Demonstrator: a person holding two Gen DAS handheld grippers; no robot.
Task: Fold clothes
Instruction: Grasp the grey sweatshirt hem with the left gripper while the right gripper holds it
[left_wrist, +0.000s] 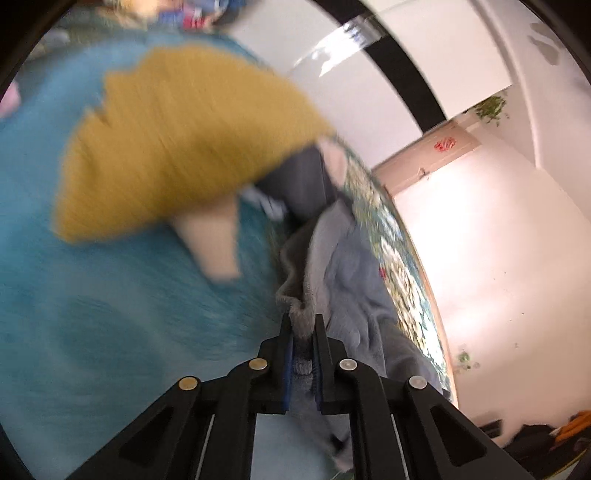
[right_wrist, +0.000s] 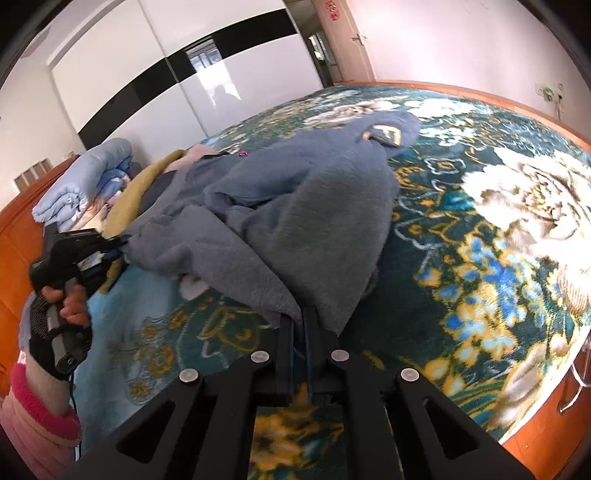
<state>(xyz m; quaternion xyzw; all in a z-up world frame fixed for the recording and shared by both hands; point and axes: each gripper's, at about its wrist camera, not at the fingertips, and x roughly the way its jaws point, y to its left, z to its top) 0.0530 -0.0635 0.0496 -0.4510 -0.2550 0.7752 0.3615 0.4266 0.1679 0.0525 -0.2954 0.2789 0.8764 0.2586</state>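
A grey fleece garment (right_wrist: 295, 206) lies bunched on the floral bedspread (right_wrist: 498, 229). My right gripper (right_wrist: 300, 321) is shut on its near edge. My left gripper (left_wrist: 303, 325) is shut on another edge of the same garment (left_wrist: 343, 277); it also shows in the right wrist view (right_wrist: 110, 243), held by a hand at the garment's left end. The garment hangs stretched between the two grippers. The left wrist view is motion-blurred.
A mustard-yellow garment (left_wrist: 177, 140) and a beige piece (left_wrist: 218, 240) lie on a teal cover (left_wrist: 74, 295). Folded light-blue bedding (right_wrist: 81, 181) sits by the wooden headboard (right_wrist: 14, 236). A white and black wardrobe (right_wrist: 166, 66) and a door (right_wrist: 347, 40) stand beyond.
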